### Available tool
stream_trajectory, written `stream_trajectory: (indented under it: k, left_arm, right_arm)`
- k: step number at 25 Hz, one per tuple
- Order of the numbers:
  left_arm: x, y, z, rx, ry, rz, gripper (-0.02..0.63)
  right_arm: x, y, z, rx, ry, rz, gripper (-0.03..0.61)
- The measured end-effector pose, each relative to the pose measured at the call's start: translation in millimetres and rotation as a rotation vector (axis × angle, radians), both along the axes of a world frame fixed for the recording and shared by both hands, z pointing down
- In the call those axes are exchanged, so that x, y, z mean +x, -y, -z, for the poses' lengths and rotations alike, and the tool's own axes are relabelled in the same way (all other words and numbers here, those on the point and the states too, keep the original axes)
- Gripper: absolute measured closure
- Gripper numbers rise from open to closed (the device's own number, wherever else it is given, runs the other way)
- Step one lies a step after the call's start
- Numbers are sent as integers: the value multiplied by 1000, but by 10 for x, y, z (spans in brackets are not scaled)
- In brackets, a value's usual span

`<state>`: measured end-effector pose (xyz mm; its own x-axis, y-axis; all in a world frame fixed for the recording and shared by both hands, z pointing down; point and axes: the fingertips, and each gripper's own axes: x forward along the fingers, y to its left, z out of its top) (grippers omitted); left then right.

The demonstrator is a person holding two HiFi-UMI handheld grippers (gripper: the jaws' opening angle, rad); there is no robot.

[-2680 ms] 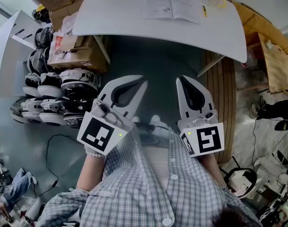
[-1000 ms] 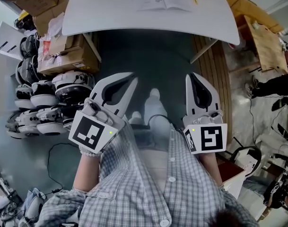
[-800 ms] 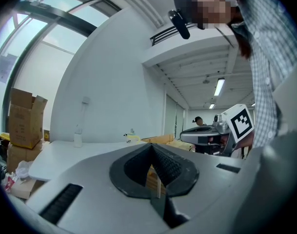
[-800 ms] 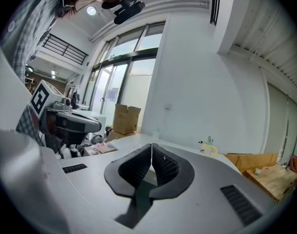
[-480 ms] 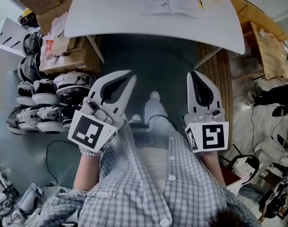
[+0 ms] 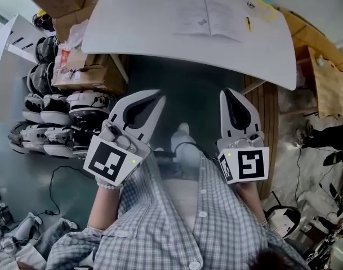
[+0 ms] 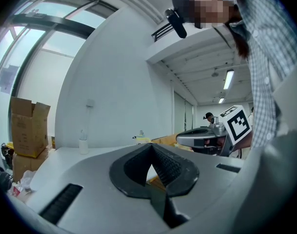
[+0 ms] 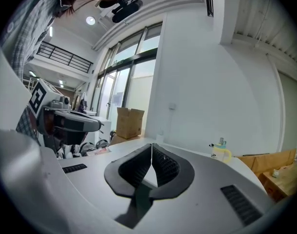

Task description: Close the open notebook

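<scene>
The notebook [image 6: 209, 17] lies open and flat on the table [image 6: 132, 24], both leaves facing up. From your claws it is straight ahead and well apart; a stretch of floor lies between the claw tips and the near table edge.

Your left claw [image 6: 158, 97] is clenched with nothing in it: in the left gripper view the two pads meet at the tip and only the room shows past them. Your right claw [image 6: 226, 91] is the same, its pads pressed together and empty in the right gripper view. Both are held low in front of your body, pointing toward the table.

The relation that matters is the spine. It runs away from you, almost in line with the way the claws point, so one leaf lies to the left of it and one to the right. To close the book, a leaf has to be turned sideways across this line, not pushed forward.

The spine lies ahead of the gap between the two claws, but closer to the line of the right one. So I judge the right claw the nearer, and the right leaf is on its side. Take care there: a pen [image 6: 248, 24] lies just beside the right edge of that leaf, on the outer side from your right claw.
</scene>
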<state>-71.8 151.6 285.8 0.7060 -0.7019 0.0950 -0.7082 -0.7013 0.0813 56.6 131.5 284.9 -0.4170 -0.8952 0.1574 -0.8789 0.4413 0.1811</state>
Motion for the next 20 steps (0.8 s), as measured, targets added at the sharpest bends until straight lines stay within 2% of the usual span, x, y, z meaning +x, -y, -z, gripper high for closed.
stream_trajectory:
  k: [8, 12, 20]
  left_arm:
    - [126, 316, 137, 30, -4, 70, 609]
    - [228, 474, 223, 70, -9, 87, 608]
    - [509, 722, 238, 66, -7, 101, 608]
  right_arm:
    - [118, 405, 106, 26, 5, 59, 555]
    - [235, 580, 144, 33, 6, 72, 555]
    - [544, 857, 147, 34, -3, 77, 555]
